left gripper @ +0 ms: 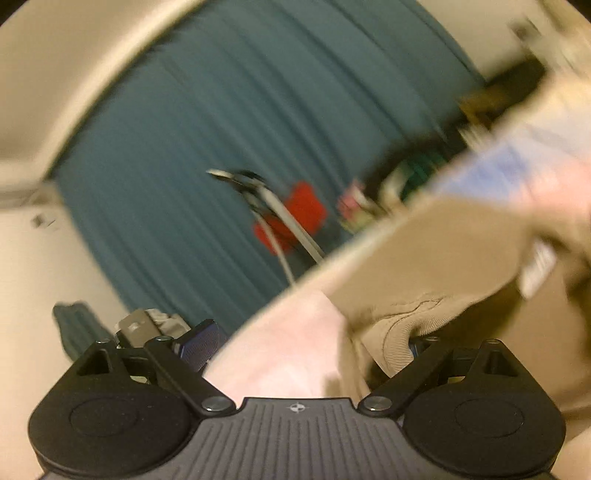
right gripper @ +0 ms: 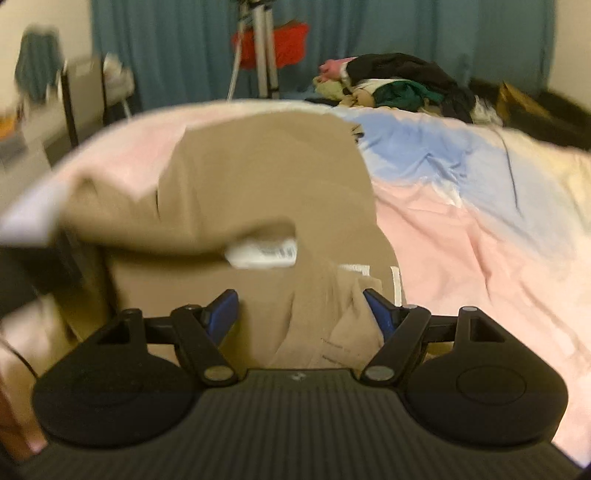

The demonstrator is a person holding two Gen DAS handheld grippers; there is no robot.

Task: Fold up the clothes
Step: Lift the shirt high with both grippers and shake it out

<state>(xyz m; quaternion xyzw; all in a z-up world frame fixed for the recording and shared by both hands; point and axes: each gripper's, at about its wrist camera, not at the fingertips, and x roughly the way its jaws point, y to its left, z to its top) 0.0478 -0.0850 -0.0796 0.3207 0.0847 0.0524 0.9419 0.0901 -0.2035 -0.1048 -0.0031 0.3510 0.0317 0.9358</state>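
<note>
We see the pink-and-blue bedspread (right gripper: 480, 236) lying bare to the right, the tan garment (right gripper: 258, 192) draped on its left side between the spread fingers of our right gripper (right gripper: 301, 314), and our left gripper (left gripper: 314, 343) likewise splayed around its hem.

In the right wrist view the garment (right gripper: 266, 192) lies on the bed (right gripper: 480, 240), reaching from the gripper (right gripper: 301, 314) at 6 o'clock toward 12, with a tag (right gripper: 262, 253) on it near the middle. A clothes pile (right gripper: 399, 85) sits on the bed's far end at 1 o'clock. Behind the bed at 12 stands a tripod (right gripper: 262, 48), the curtain (right gripper: 406, 29) behind it. A chair (right gripper: 85, 96) stands off the bed at 10 o'clock.
</note>
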